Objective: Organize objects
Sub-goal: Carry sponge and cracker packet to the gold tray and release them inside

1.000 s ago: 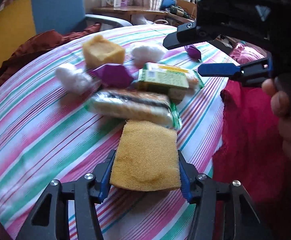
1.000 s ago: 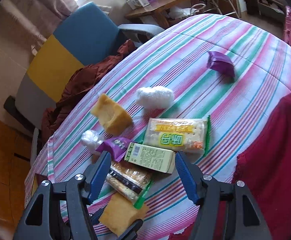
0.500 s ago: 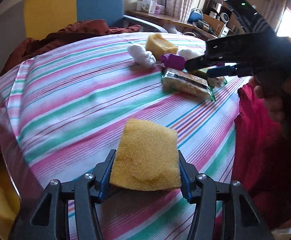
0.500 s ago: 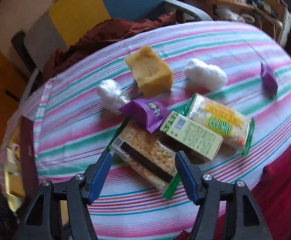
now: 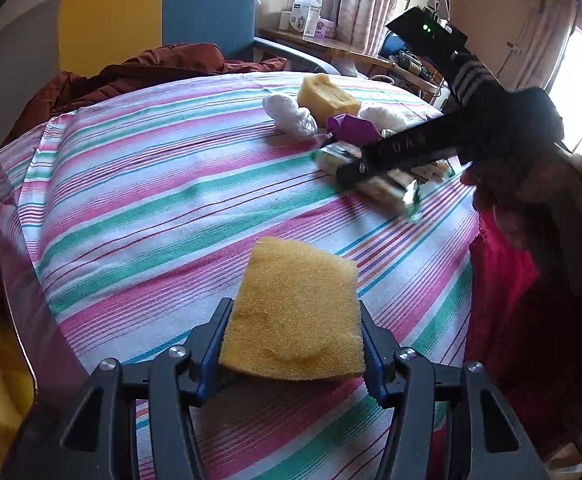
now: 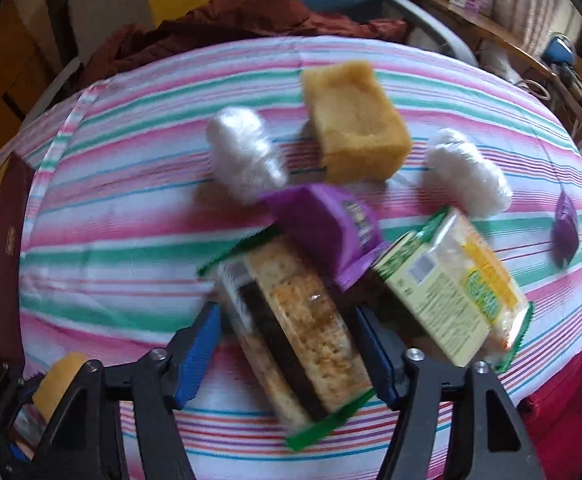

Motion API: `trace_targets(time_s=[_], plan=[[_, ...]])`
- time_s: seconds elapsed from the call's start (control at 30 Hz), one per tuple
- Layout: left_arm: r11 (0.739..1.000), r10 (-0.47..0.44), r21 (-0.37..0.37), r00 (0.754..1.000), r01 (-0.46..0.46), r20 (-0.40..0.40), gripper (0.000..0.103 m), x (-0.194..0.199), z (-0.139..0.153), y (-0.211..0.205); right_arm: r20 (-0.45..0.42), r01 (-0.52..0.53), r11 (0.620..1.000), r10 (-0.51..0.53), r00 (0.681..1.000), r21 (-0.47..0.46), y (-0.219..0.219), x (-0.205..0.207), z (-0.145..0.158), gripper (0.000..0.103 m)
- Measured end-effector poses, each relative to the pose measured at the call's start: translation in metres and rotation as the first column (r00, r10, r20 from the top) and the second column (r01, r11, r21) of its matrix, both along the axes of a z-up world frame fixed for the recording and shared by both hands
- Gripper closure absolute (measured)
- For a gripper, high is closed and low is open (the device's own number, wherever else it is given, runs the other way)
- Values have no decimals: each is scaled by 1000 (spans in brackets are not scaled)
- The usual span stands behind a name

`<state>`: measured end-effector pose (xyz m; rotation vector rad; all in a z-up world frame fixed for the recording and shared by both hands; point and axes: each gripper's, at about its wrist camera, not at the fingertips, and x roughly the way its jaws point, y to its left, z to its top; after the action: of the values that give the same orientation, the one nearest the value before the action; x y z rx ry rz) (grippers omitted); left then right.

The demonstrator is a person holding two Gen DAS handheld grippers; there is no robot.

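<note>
My left gripper (image 5: 293,344) is shut on a flat yellow sponge (image 5: 295,312), held above the striped tablecloth (image 5: 151,200) near its front edge. My right gripper (image 6: 287,348) is open, its fingers either side of a clear-wrapped cracker packet (image 6: 295,336) lying on the cloth. It also shows in the left wrist view (image 5: 387,188) under the right gripper's body. Beside the packet lie a purple snack packet (image 6: 327,232), a green box (image 6: 431,304) and a yellow-labelled cracker packet (image 6: 479,272). Whether the fingers touch the packet I cannot tell.
A thick yellow sponge block (image 6: 355,124), two white plastic wads (image 6: 243,156) (image 6: 467,172) and a second purple packet (image 6: 565,232) lie farther back. A blue and yellow chair (image 5: 159,16) with a brown cloth (image 5: 151,72) stands behind the table. A red cloth (image 5: 503,280) hangs at the right edge.
My right gripper has dropped down and forward over the cracker packet, which now lies between its fingers. My left gripper has drawn back from the pile, still holding the sponge.
</note>
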<state>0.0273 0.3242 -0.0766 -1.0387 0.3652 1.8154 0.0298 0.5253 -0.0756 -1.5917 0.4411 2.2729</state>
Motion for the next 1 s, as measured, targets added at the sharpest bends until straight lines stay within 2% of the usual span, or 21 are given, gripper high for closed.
trace_targets(time_s=[0.07, 0.1, 0.3, 0.4, 0.5, 0.67, 0.87, 1.0], plan=[[1000, -2, 1, 1000, 2, 0, 45, 0, 0, -1, 16, -61, 998, 60, 998, 17, -14, -2, -3, 54], [1000, -3, 2, 1000, 3, -1, 45, 0, 0, -1, 26, -84, 995, 83, 996, 59, -22, -4, -3, 55], [1000, 24, -2, 999, -24, 21, 47, 0, 5, -11, 14, -114, 991, 113, 994, 69, -29, -2, -1, 57], [999, 43, 2, 999, -43, 31, 48, 2, 11, -23, -36, -187, 982, 189, 981, 37, -44, -7, 6, 57], [998, 61, 14, 998, -61, -10, 48, 7, 26, -39, -62, -240, 970, 242, 968, 35, -58, -9, 11, 57], [989, 137, 67, 990, -135, -23, 47, 3, 53, -76, -98, -262, 965, 263, 960, 26, -66, -9, 21, 57], [947, 290, 149, 957, -284, -19, 47, -14, 83, -138, -185, -300, 954, 295, 938, 1, -105, -12, 51, 57], [895, 418, 174, 908, -411, -3, 47, -30, 88, -185, -250, -342, 939, 325, 912, -29, -139, -25, 73, 57]])
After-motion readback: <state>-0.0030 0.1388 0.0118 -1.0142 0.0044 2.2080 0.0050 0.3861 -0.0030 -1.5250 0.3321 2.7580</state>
